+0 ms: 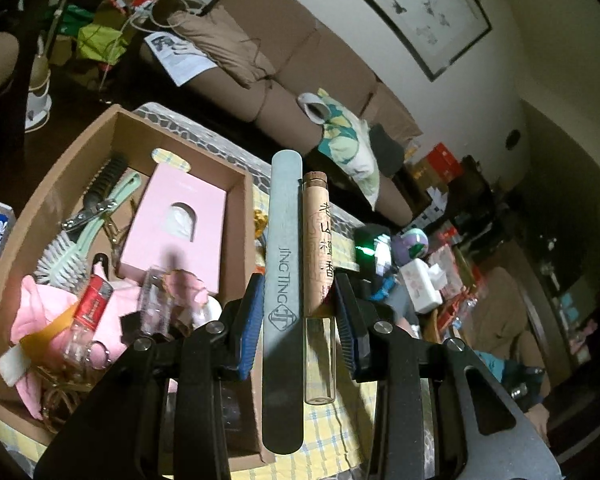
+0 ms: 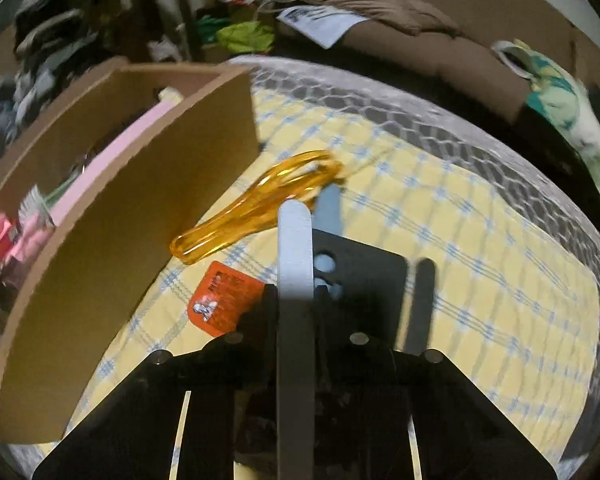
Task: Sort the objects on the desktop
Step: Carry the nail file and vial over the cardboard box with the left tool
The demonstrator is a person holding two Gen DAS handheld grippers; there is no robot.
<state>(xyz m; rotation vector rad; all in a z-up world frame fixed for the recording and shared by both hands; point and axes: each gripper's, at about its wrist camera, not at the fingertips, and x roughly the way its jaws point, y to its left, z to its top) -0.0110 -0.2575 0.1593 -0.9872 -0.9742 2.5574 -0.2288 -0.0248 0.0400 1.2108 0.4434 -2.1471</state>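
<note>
so the left gripper (image 1: 298, 312) is clamped on two things at once: a grey nail file (image 1: 283, 280) stamped "jing ting" and a glass tube (image 1: 318, 280) with a cork, sandwiched side by side between the blue pads. both stick out ahead of the jaws and trail back under them, so the grip sits about mid-length. the file looks thin, light and a bit springy, easy to pinch by its flat faces. the tube is the one i'd worry about. it's round, slick and breakable, with a tan printed roll inside, and it's only wedged against the file's edge, so it could roll free if the squeeze eases.

the cardboard box (image 1: 52, 184) sits ahead and to the left of that gripper, already full of brushes, a pink carton and bits of glass.

the right gripper (image 2: 296, 300) is nipped shut on a second grey file (image 2: 295, 264), held by its flat sides with the rounded tip poking forward. same deal, light and stiff enough. ahead of it on the yellow checked cloth (image 2: 460, 240) lie an amber see-through plastic handle (image 2: 256, 212), which looks hard and smooth, and to the left an orange packet (image 2: 224, 300), flat and floppy, best pinched at an edge. box wall is off to its left.
</note>
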